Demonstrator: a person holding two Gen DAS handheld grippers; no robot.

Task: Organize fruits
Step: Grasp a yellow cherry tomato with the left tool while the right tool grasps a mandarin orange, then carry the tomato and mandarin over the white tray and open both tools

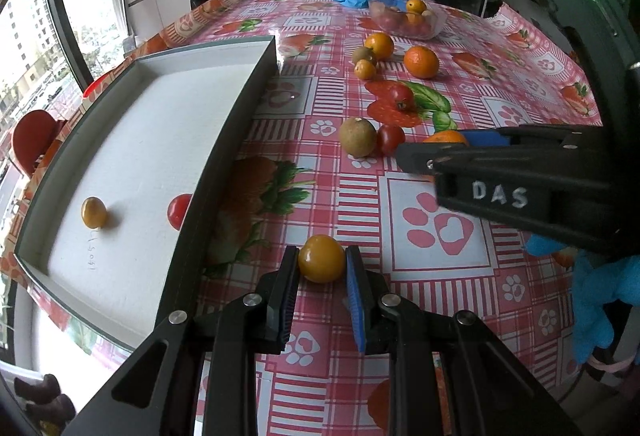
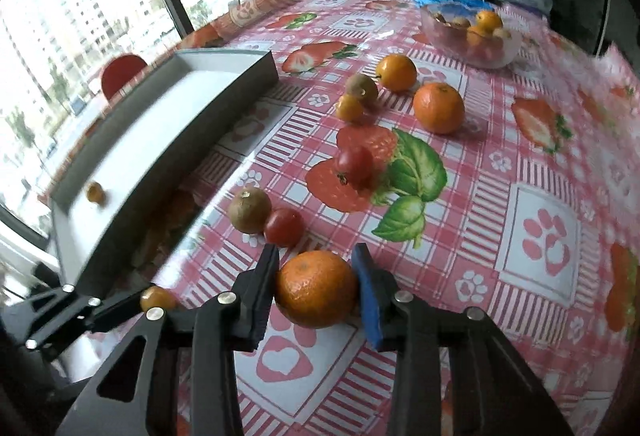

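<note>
A pink checked cloth [image 2: 520, 140] covers the bench by a window [image 2: 80, 16]; both grippers tilt down, left gripper [image 1: 322, 268] jaws holding a yellow fruit [image 1: 321, 263], right gripper [image 2: 316, 286] jaws holding an orange [image 2: 316, 290]

On the table [image 2: 560, 140]: two mandarins [image 2: 438, 107], three red tomatoes [image 2: 354, 164], two brown fruits [image 2: 250, 210], one tray [image 1: 224, 140], one bowl [image 2: 472, 36].
</note>
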